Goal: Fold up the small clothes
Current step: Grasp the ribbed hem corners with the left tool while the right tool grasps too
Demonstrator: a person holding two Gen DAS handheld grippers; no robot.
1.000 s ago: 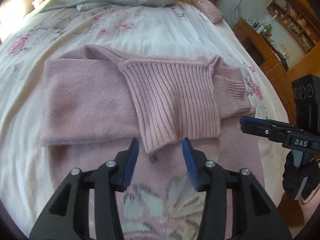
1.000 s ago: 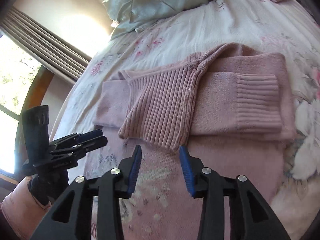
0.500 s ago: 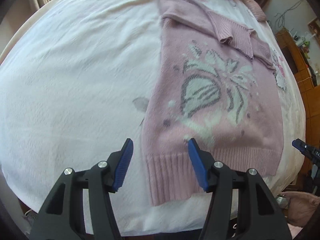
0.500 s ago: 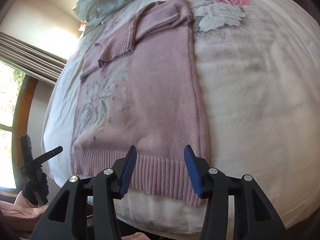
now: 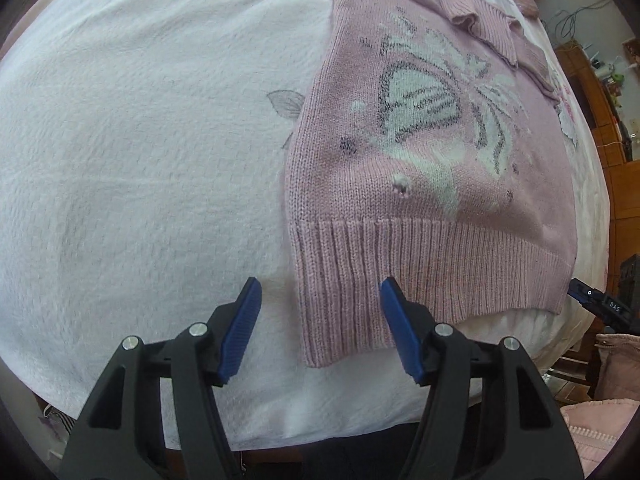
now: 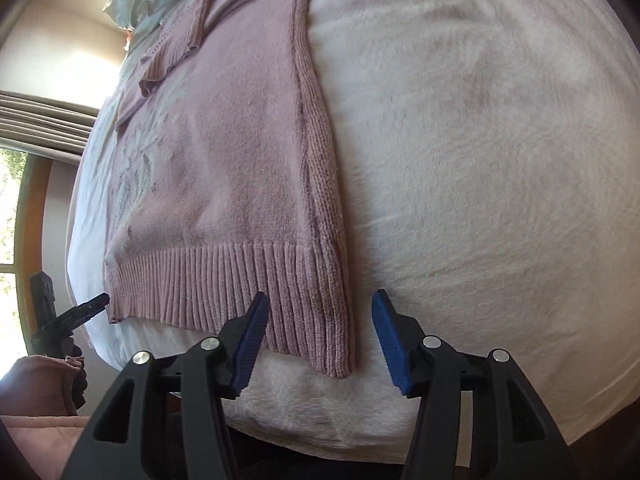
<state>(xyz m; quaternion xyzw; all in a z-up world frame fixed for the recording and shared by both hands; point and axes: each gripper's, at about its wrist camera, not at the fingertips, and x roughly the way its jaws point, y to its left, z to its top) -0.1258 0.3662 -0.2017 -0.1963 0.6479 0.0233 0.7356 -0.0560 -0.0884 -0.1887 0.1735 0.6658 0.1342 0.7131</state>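
Pink sweater [image 5: 432, 184] hem corners framed by spread jaws of left gripper [image 5: 320, 326], right gripper [image 6: 318, 336], bare bedspread [image 5: 140, 140] outside.

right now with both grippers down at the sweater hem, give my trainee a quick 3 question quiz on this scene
1. True or false: the left gripper is shut on the pink sweater.
2. Multiple choice: each gripper is lined up with which part of the sweater? A. the collar B. a corner of the ribbed hem C. a sleeve cuff
3. Fill in: the sweater lies on a white ___.

Key
1. False: its blue fingers stand apart, either side of the hem's left corner.
2. B: the right gripper is open around the other hem corner.
3. Bedspread.
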